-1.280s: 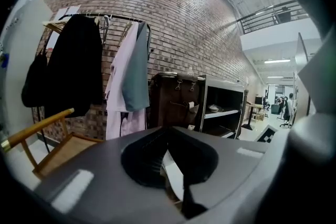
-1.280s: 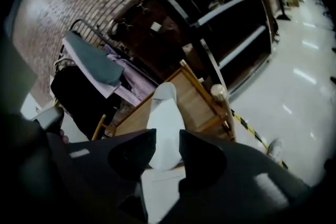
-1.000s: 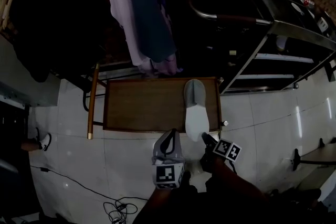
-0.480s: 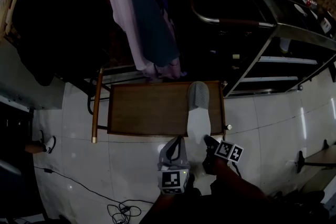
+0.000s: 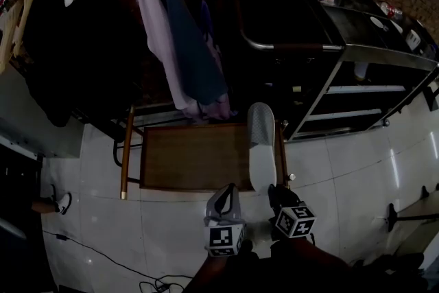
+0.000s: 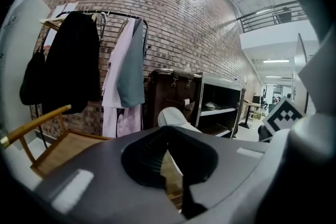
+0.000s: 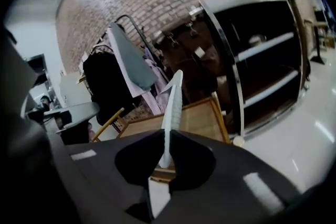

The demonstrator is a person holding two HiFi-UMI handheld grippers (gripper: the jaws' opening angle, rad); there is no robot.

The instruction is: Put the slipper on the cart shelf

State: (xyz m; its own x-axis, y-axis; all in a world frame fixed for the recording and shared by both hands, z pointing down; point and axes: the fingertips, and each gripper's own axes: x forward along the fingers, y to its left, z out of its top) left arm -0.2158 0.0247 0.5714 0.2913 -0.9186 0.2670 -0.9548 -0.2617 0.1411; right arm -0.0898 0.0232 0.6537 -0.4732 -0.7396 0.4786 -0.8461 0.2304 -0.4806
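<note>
Rising off the brown wooden woven-seat chair [image 5: 192, 158], the pale grey fabric slipper [image 5: 260, 144] is hanging clamped by its heel in the right gripper [image 5: 273, 187], whose jaws have just been closing; the left gripper [image 5: 230, 187] is sitting with jaws together, empty.

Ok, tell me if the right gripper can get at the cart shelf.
Probably yes. The right gripper has just been closing its jaws onto the slipper heel, holding it over the bench; the cart shelf beside stands open-fronted, nothing in between.

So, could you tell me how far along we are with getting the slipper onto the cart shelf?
Done: the right tool has just closed its jaws on the slipper at its heel. In hand: the slipper is held up above the wooden bench. To do: carry it across to the cart shelf and set it down.
</note>
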